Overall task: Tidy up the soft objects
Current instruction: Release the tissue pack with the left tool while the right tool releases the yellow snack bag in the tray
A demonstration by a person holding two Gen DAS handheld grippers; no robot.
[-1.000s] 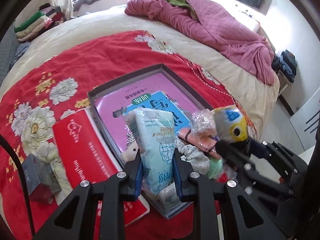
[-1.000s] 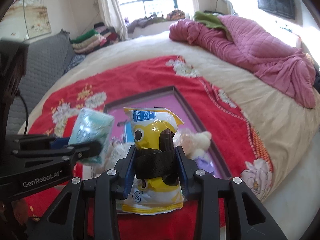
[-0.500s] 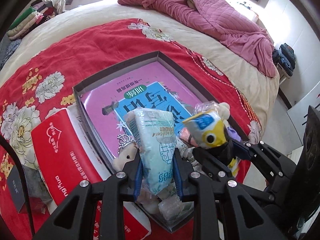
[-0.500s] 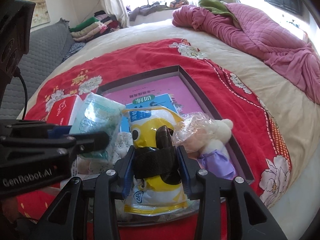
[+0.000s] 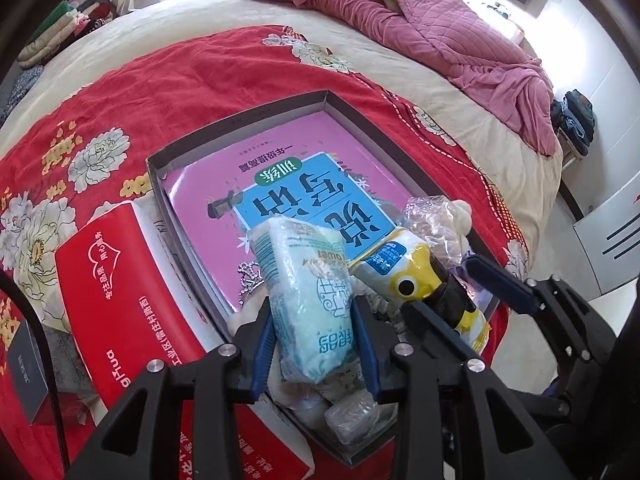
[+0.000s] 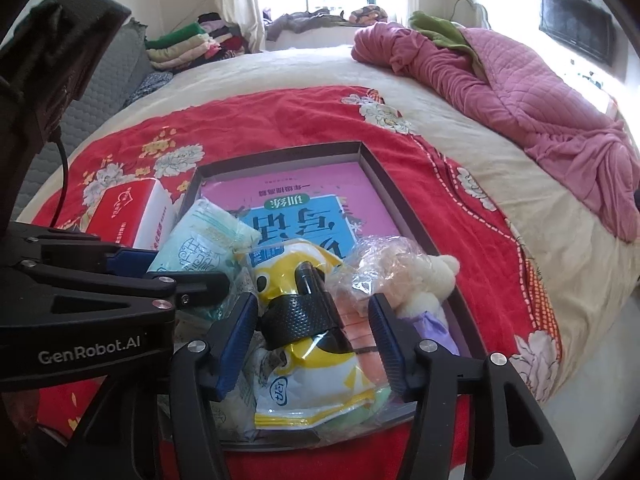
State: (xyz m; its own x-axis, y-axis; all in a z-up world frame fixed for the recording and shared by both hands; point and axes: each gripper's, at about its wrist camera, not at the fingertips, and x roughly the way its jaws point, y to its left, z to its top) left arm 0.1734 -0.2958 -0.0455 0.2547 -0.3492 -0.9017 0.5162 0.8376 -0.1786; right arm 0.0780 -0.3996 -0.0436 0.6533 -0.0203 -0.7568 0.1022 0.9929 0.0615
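now the right claw [image 6: 312, 336] has spread its jaws apart: a second ago they pinched the yellow plastic snack pouch with the black strap [image 6: 308, 320], and now the blue pads stand clear of it, so the pouch rests on the pile at the near end of the shallow grey cardboard box [image 5: 248, 124] on the bed. that drop looks done. the left claw [image 5: 314, 334] stays clamped on the pale green soft tissue pack [image 5: 308, 300], held over the same pile, likely next to go down.
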